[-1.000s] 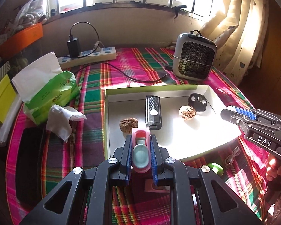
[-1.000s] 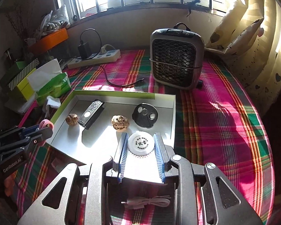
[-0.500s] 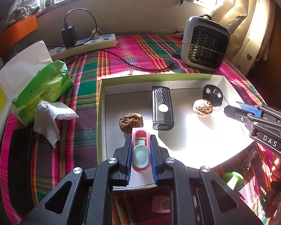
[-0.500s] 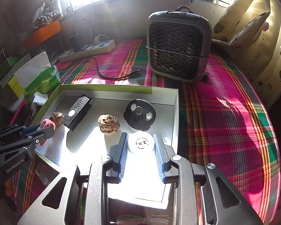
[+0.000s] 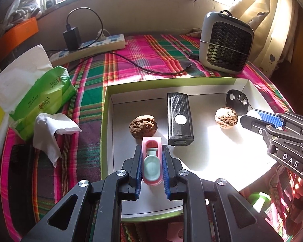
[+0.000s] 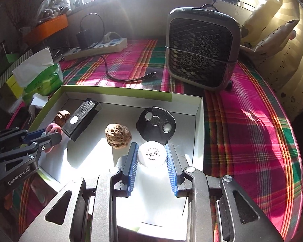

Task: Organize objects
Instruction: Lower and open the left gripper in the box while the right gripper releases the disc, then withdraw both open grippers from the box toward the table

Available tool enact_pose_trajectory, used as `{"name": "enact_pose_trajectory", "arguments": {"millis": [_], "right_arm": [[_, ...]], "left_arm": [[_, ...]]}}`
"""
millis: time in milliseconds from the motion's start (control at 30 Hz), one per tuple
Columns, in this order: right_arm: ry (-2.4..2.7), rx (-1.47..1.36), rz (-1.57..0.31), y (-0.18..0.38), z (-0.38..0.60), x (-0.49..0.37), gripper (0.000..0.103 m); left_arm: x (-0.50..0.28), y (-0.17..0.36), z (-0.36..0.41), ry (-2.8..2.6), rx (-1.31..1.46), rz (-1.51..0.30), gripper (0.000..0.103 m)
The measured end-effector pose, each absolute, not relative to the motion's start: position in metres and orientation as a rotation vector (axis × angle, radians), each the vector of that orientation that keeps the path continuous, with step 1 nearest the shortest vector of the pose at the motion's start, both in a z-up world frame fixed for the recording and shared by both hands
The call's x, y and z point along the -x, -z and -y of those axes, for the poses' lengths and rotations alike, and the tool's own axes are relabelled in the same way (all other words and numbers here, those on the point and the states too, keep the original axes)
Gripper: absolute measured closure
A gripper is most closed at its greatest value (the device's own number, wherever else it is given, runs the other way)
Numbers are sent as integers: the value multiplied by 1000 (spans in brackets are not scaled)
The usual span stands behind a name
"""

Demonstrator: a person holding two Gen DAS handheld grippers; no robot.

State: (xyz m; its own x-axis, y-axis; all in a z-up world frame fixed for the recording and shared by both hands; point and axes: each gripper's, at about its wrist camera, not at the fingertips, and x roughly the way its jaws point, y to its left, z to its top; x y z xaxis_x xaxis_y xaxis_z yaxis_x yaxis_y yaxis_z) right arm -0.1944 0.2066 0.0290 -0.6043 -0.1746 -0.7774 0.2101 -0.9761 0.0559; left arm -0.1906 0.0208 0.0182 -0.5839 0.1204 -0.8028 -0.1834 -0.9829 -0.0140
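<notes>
The left gripper [image 5: 151, 161] is clamped on a small pink and green case [image 5: 152, 159], and the right gripper [image 6: 151, 157] is clamped on a round white tin [image 6: 151, 153]. Both hover low over a shallow white box [image 5: 192, 80] on the plaid table. The risk, as I judge it: letting go early could roll the tin into the walnut [image 6: 118, 135] or the black disc [image 6: 156, 125], and the case could knock the black remote [image 5: 179, 119].

This is a home, by a barred sunny window. A plaid cloth [image 5: 151, 48] covers the table, with heart-print curtains [image 5: 272, 30], tissues [image 5: 40, 98] and a small heater [image 6: 202, 50].
</notes>
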Motion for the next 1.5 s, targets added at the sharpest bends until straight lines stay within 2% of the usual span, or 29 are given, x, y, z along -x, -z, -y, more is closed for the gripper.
{"name": "enact_pose_trajectory", "arguments": {"millis": [700, 1100, 1300, 1500], "right_arm": [[2662, -1249, -122, -27, -200, 199, 74], [2672, -1250, -111, -27, -201, 199, 74], [2680, -1230, -105, -30, -202, 195, 63], [2691, -1220, -81, -34, -205, 189, 63]], "left_arm": [[193, -16, -27, -2655, 1341, -132, 86], [193, -17, -29, -2647, 1338, -118, 76], [191, -19, -28, -2652, 1335, -98, 69], [184, -25, -27, -2661, 1310, -94, 66]]}}
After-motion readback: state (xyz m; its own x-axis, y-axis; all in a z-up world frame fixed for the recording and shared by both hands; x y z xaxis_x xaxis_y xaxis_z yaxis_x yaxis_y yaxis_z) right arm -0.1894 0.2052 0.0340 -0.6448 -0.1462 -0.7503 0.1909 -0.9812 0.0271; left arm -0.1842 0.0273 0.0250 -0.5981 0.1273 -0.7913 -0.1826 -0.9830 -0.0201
